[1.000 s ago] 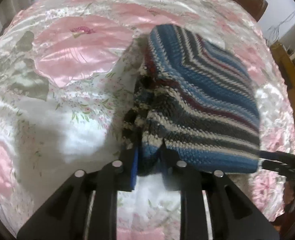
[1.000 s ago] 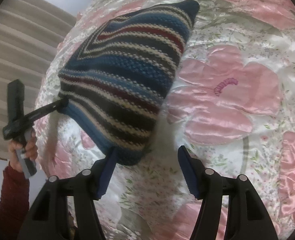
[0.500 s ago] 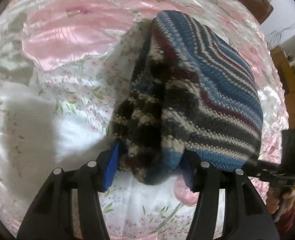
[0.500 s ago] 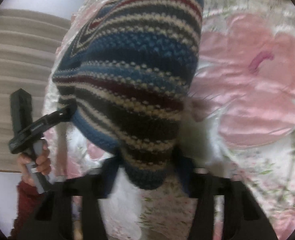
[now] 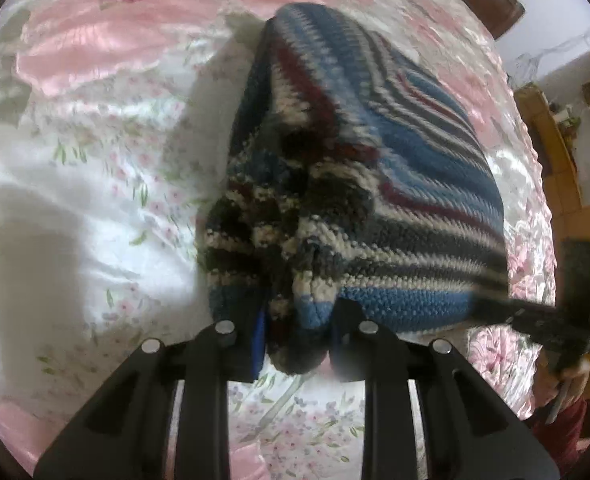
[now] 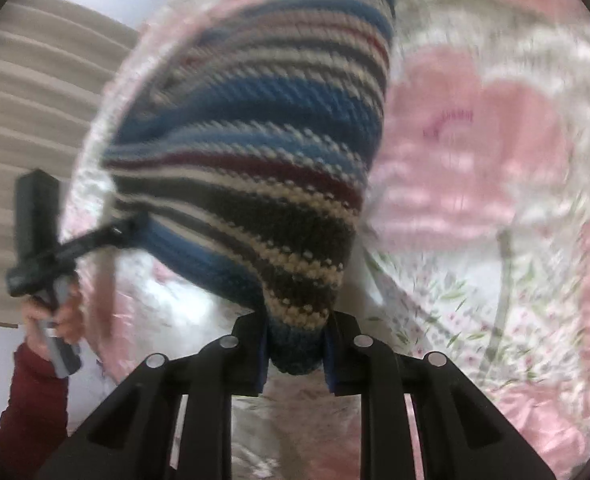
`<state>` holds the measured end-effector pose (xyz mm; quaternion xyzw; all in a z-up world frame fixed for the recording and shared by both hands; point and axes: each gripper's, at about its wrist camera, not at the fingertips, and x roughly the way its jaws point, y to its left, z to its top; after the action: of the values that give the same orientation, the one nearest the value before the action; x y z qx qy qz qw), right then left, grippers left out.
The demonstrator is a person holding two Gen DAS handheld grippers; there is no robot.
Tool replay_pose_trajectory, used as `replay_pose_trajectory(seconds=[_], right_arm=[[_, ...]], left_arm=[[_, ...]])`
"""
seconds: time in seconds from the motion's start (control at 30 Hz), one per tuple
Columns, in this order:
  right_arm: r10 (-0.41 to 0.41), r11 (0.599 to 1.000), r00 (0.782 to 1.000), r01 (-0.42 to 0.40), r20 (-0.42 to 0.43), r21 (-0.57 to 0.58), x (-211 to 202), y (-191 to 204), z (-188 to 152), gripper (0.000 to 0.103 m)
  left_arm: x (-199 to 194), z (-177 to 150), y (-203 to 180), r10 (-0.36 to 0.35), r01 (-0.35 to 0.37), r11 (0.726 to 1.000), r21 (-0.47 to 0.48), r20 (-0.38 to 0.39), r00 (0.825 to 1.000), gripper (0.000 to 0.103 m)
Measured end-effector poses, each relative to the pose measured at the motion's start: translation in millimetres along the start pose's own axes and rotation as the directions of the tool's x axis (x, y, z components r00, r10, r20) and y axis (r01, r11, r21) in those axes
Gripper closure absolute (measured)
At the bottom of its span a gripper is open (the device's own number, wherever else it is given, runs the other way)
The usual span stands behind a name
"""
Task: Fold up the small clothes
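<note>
Left wrist view is showing a bed (image 5: 107,184) spread with a shiny pink-and-white floral bedspread (image 5: 95,52), filling most of the frame. Above it a striped knitted garment (image 5: 395,184), banded in blue, cream, dark grey and maroon, is hanging lifted, its far end reaching toward the bedspread while the near edge is bunching up at the camera. No containers are showing in either view.

The left gripper (image 5: 297,344) is pinching one bunched corner of the garment; its fingers (image 5: 257,340) are standing nearly closed, with only the thickness of the knit between them. At the right edge the other gripper is appearing as a dark handle gripped by a hand (image 5: 571,380) above a maroon sleeve (image 5: 563,420).

Right wrist view, blurred, is showing the right gripper (image 6: 295,350) clamping the opposite corner of the garment (image 6: 263,152), its fingers (image 6: 333,354) likewise drawn close around the wool. The left gripper's tips (image 6: 135,224) are meeting the garment's blue hem at left, and the hand (image 6: 61,312) holding it is emerging from a maroon sleeve (image 6: 27,400).
</note>
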<state>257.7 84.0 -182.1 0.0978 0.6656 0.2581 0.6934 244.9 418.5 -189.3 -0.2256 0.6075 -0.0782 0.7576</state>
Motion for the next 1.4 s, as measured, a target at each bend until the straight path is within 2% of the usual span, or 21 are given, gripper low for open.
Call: replay_pose_trajectory(seconds=[0.13,0.27,0.33,0.37,0.43,0.6,0.73,0.77,0.87,0.93,1.0,1.07,1.13,1.17,1.2,1.33,1.37,1.4], right_arm=[[-0.034,0.999,0.999,0.034,-0.002,-0.024,8,4,4,0.080],[-0.053,0.994,0.998,0.055,0.025,-0.092,-12,21,10,0.062],[-0.054,0.991,0.997,0.061,0.056,-0.117,-27,19,9,0.055],[-0.059,0.990,0.995,0.069,0.083,-0.121,-37,18,14,0.049],[-0.061,0.991,0.992,0.073,0.107,-0.110,-48,11,21,0.046],[-0.042,0.998,0.989,0.047,0.141,-0.032,-54,2,58,0.046],[-0.065,0.998,0.988,0.068,0.143,-0.017,-46,1,80,0.046],[-0.061,0.998,0.988,0.064,0.141,-0.016,-45,-3,83,0.046],[-0.055,0.998,0.989,0.058,0.140,-0.017,-42,-10,84,0.046],[-0.054,0.998,0.988,0.058,0.145,-0.021,-40,-10,83,0.046],[-0.046,0.998,0.988,0.050,0.150,-0.027,-40,-10,82,0.046],[-0.041,0.998,0.987,0.048,0.157,-0.037,-39,-9,80,0.046],[-0.040,0.998,0.987,0.048,0.155,-0.043,-38,-9,79,0.045],[-0.043,0.998,0.987,0.050,0.152,-0.044,-35,-8,79,0.044],[-0.047,0.997,0.988,0.055,0.148,-0.045,-33,-7,78,0.042],[-0.064,0.996,0.988,0.071,0.139,-0.049,-30,-4,79,0.042],[-0.065,0.996,0.988,0.074,0.142,-0.056,-33,-3,78,0.042],[-0.065,0.995,0.987,0.075,0.145,-0.059,-35,-2,78,0.042]], left_arm=[[-4,-1,-3,0.011,-0.011,0.999,0.031,-0.003,1.000,0.077],[-34,3,-10,0.021,-0.023,0.998,0.064,0.021,1.000,0.043],[-53,11,-10,0.001,-0.006,0.998,0.067,0.065,0.998,0.038],[-59,16,-11,0.001,-0.007,0.998,0.069,0.084,0.996,0.036],[-68,33,-13,0.015,-0.024,0.997,0.071,0.121,0.993,0.033],[-45,93,-20,0.025,-0.027,1.000,0.017,0.108,0.994,0.033],[-19,121,-23,-0.017,0.019,0.999,-0.029,0.067,0.998,0.035],[-11,126,-24,-0.025,0.027,0.999,-0.037,0.050,0.998,0.039],[2,132,-30,0.015,-0.013,0.999,-0.036,0.032,0.999,0.079],[-6,133,-32,0.005,-0.002,0.999,-0.042,0.077,0.997,0.092],[-22,131,-33,-0.009,0.012,1.000,-0.025,0.139,0.990,0.093],[-35,126,-35,0.013,-0.016,1.000,0.014,0.195,0.981,0.093],[-27,126,-28,0.050,-0.052,0.999,0.007,0.171,0.984,0.093],[-11,124,-18,0.075,-0.074,0.997,-0.014,0.122,0.990,0.093],[-3,123,-13,0.081,-0.079,0.997,-0.024,0.105,0.991,0.093],[-3,119,-3,0.006,0.000,0.999,-0.048,0.118,0.993,0.091],[-8,118,-4,-0.010,0.016,0.999,-0.048,0.117,0.993,0.084],[-13,116,-4,-0.012,0.018,0.999,-0.051,0.118,0.993,0.071]])
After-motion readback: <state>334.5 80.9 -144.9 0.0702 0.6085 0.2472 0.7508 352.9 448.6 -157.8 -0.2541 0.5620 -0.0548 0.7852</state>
